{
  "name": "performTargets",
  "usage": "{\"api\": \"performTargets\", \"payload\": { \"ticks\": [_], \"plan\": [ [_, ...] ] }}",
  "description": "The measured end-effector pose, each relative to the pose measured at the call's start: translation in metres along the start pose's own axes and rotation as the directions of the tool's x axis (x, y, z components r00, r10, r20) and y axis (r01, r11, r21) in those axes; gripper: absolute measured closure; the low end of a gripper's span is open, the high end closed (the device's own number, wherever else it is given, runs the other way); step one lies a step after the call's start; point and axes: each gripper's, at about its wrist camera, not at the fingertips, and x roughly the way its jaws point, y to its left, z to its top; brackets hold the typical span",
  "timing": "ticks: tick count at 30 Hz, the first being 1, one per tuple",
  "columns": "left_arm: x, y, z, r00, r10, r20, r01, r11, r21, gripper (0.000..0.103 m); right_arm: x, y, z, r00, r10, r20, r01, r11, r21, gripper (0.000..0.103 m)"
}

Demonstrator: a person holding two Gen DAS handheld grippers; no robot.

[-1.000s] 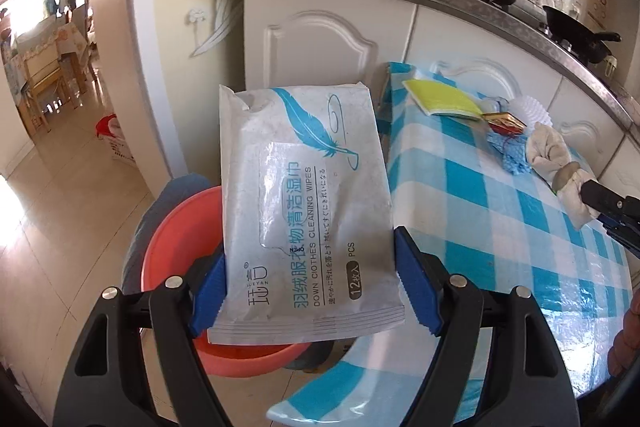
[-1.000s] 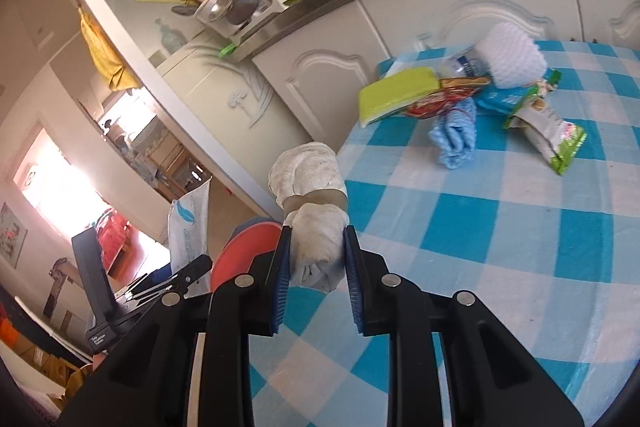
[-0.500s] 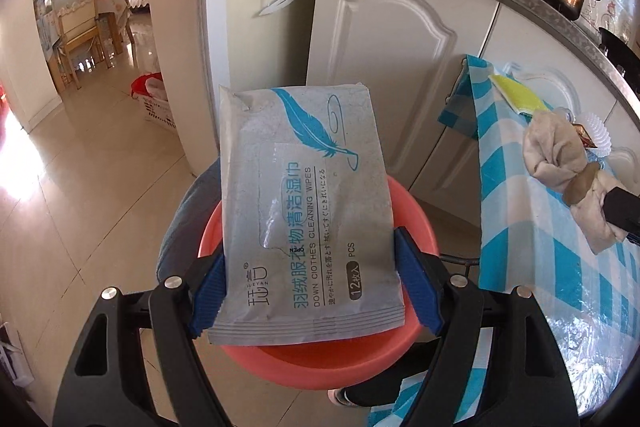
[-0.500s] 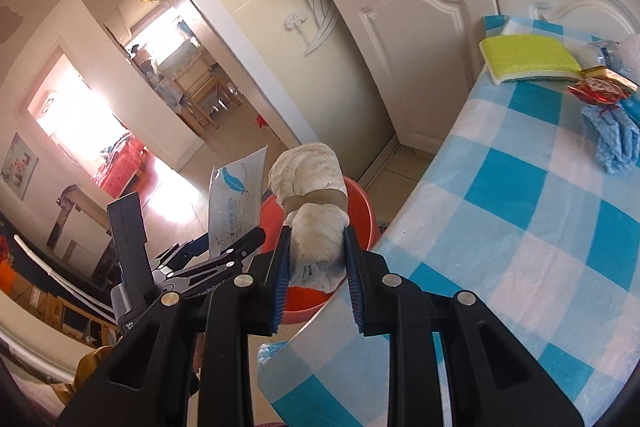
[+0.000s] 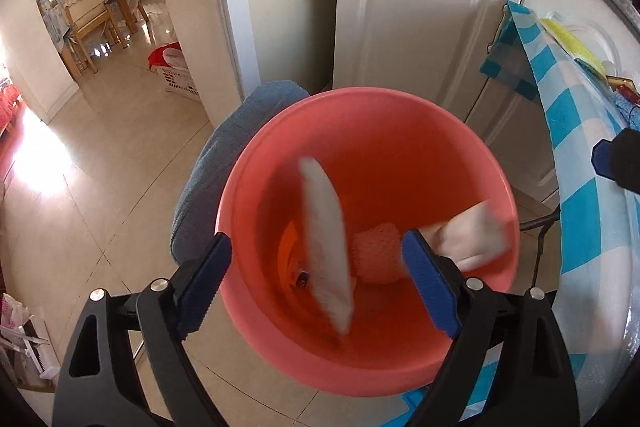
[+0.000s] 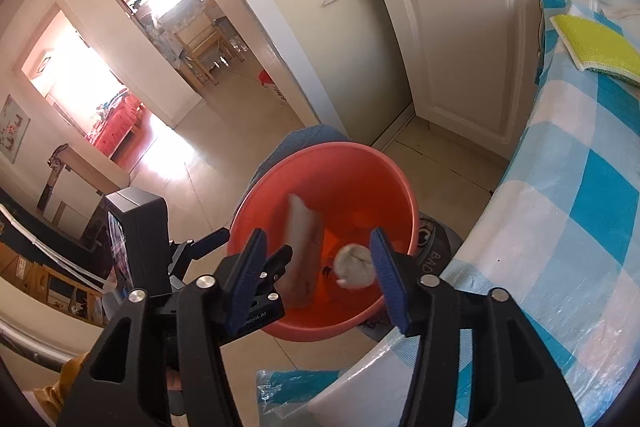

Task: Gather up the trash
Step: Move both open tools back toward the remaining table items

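Moved since the earlier frames: both claws carried their loads from above the checked tabletop to above the red basin, and both loads are now out of the pads and down in it.
Left wrist view, claw: the left claw point(image 5: 316, 285) hangs over the red basin point(image 5: 360, 131), its jaws opening wide, nothing pressed between the blue pads.
Left wrist view, wipes pack: the white wipes pack point(image 5: 326, 247) is blurred and edge-on inside the basin, clear of both pads; whether it has settled I cannot tell.
Left wrist view, rag: the cream rag bundle point(image 5: 470, 239) lies against the basin's right inner wall, partly behind the right pad.
Left wrist view, older contents: a pinkish netted lump point(image 5: 376, 253) and a small dark scrap sit on the basin floor.
Right wrist view, claw: the right claw point(image 6: 318, 277) points down at the red basin point(image 6: 340, 163), jaws opening, empty between the pads.
Right wrist view, dropped things: the rag bundle point(image 6: 354, 265) shows as a pale blur low in the basin, just beside the right pad but not gripped; the wipes pack point(image 6: 302, 263) stands on edge to its left.
Right wrist view, left over: a yellow sponge point(image 6: 596, 47) lies on the blue-checked tabletop point(image 6: 560, 227), well apart from the basin.
Done, as I judge: two more pieces are collected.
Left to do, as I judge: more items probably remain on the tabletop, though most of it lies outside both views.
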Motion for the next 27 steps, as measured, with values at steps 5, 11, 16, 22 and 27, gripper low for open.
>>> {"api": "performTargets", "payload": {
  "ticks": [5,11,16,22,27],
  "plan": [
    [-0.01,0.0,0.003,0.997,0.059,0.041,-0.06,0.998,0.015,0.014,-0.021,-0.011,-0.004,0.999,-0.015,0.047,0.014,1.0,0.025,0.029],
    [-0.029,-0.014,0.013,0.989,0.1,0.108,-0.105,0.993,0.046,0.014,-0.062,-0.03,-0.012,0.989,-0.027,0.145,0.015,0.996,0.087,0.014],
    [-0.051,-0.03,0.024,0.983,0.095,0.154,-0.108,0.991,0.079,0.014,-0.098,-0.047,-0.02,0.973,-0.065,0.221,0.037,0.991,0.13,0.014],
    [-0.077,-0.06,0.031,0.974,0.067,0.215,-0.1,0.984,0.149,0.013,-0.135,-0.071,-0.025,0.945,-0.121,0.304,0.067,0.981,0.182,0.014],
    [-0.095,-0.094,0.035,0.968,0.021,0.249,-0.076,0.974,0.213,0.009,-0.159,-0.09,-0.028,0.923,-0.156,0.353,0.076,0.97,0.23,0.014]
  ]
}}
